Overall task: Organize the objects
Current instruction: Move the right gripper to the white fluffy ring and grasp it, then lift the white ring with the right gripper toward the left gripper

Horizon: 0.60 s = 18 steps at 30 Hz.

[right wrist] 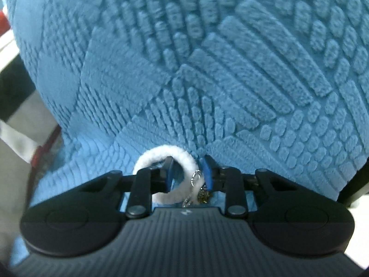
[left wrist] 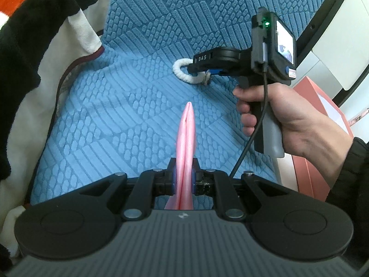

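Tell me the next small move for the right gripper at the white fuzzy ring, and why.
Probably close the right gripper the rest of the way. One finger sits inside the white fuzzy ring and the other outside, so its band lies between pads that show a gap. The ring rests on the blue textured blanket. The left gripper is busy, shut on the pink folded item.

Blue blanket (left wrist: 129,87): plush, embossed. Pink ribbon (left wrist: 185,138): satin sheen. White ring (right wrist: 159,159): fuzzy cloth.
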Motion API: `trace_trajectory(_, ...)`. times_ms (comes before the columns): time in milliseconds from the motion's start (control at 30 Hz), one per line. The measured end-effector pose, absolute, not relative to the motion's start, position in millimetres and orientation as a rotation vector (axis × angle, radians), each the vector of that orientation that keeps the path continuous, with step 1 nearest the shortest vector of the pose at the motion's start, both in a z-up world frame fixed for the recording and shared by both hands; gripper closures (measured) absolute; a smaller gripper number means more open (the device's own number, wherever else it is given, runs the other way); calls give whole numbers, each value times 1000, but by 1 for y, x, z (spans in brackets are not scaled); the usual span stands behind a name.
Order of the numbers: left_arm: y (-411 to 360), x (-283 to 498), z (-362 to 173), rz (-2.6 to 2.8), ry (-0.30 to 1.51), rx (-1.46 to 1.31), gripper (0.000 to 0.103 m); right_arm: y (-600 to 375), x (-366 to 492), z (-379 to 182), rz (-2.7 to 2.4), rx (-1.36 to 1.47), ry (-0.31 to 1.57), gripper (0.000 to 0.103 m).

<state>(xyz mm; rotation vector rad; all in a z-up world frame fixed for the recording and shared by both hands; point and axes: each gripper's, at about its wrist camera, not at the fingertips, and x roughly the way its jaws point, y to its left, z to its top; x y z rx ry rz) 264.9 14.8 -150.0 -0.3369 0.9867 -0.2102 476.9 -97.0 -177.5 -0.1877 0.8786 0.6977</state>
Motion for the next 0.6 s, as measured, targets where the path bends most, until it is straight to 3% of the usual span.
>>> trace_trajectory(100,16,265,-149,-204,987,-341,89,-93,474,-176,687,-208,871,89)
trace_trajectory(167,17,266,-149,-200,986,-346,89,-90,472,-176,688,-208,873,91)
trace_trajectory(600,18,268,-152,-188,986,-347,89,-129,455,-135,692,-63,883,93)
